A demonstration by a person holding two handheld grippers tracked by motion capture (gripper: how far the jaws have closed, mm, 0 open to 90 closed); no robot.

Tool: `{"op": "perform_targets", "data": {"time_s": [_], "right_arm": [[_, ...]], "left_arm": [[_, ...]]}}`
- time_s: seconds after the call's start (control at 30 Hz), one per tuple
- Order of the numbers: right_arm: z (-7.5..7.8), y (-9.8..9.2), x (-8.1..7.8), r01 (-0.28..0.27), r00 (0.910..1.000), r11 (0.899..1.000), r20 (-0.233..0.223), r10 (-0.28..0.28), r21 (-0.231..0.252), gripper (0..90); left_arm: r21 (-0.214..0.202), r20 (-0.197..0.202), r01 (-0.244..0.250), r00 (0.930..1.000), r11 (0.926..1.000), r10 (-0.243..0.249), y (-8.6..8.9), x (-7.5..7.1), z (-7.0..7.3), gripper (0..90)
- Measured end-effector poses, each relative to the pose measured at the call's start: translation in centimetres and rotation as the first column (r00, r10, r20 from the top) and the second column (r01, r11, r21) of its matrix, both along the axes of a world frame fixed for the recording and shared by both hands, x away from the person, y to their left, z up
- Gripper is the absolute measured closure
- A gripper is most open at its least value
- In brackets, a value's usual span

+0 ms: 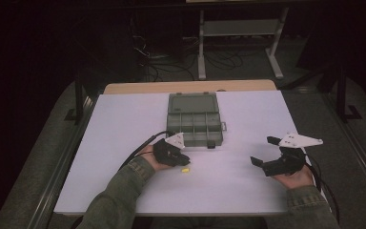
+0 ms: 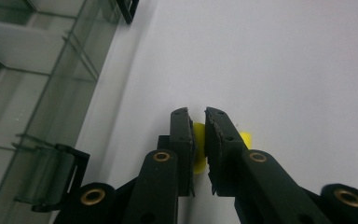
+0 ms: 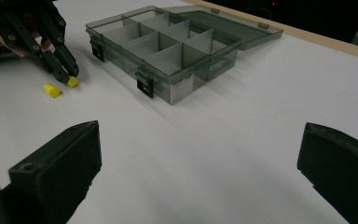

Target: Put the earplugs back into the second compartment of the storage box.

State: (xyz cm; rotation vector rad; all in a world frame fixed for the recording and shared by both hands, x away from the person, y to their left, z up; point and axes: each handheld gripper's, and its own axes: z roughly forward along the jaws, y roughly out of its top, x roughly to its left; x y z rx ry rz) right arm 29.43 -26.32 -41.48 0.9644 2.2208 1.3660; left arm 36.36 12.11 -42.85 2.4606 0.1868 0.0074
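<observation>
Gripping one of two yellow pieces (image 3: 72, 81), the left tool (image 2: 199, 122) is clenched; right tool (image 3: 200, 154) released.

The high view is looking forward and down from above the person's side, taking in the whole white table (image 1: 248, 119) with the compartment box (image 1: 194, 120) at its far middle. The left gripper view is sitting very close to the tabletop, facing along its own jaws with the box's wall (image 2: 37, 93) at its left edge, so near that the box is hard to read. The right gripper view is looking low across the table from farther back, sharing the box (image 3: 168, 44) and the left gripper (image 3: 67, 74) with the high view.
</observation>
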Motion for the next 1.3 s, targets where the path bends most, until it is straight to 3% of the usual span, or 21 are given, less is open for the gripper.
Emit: {"op": "perform_targets", "data": {"time_s": [0.33,0.6,0.77,1.0,1.13,1.3], "right_arm": [[0.1,-0.1,0.0,0.001,1.0,1.0,0.001,-0.001,0.002,0.0],[0.1,0.0,0.0,0.001,1.0,1.0,0.003,-0.001,0.003,0.0],[0.0,0.0,0.0,-0.002,1.0,1.0,0.001,0.002,0.005,0.0],[0.1,-0.1,0.0,0.002,1.0,1.0,0.001,-0.002,0.008,0.0],[0.0,-0.2,0.0,0.002,1.0,1.0,0.0,-0.002,0.009,0.0],[0.0,-0.2,0.0,0.001,1.0,1.0,0.001,-0.001,0.009,0.0]], "left_arm": [[-0.04,0.026,-0.001,0.9997,0.9992,0.002,0.2,-0.1,3.0,82.4],[-0.055,0.039,-0.02,0.999,0.9983,0.022,0.7,1.2,5.7,82.2],[-0.089,0.018,-0.026,0.9994,0.9956,0.028,1.1,2.3,7.0,82.3],[-0.118,0.013,-0.027,0.9995,0.9926,0.029,1.2,3.5,8.0,82.6],[-0.112,0.022,-0.025,0.9994,0.9934,0.027,1.0,4.2,8.5,83.1],[-0.121,0.033,-0.052,0.9979,0.9913,0.056,0.8,5.5,9.0,83.4]]}}
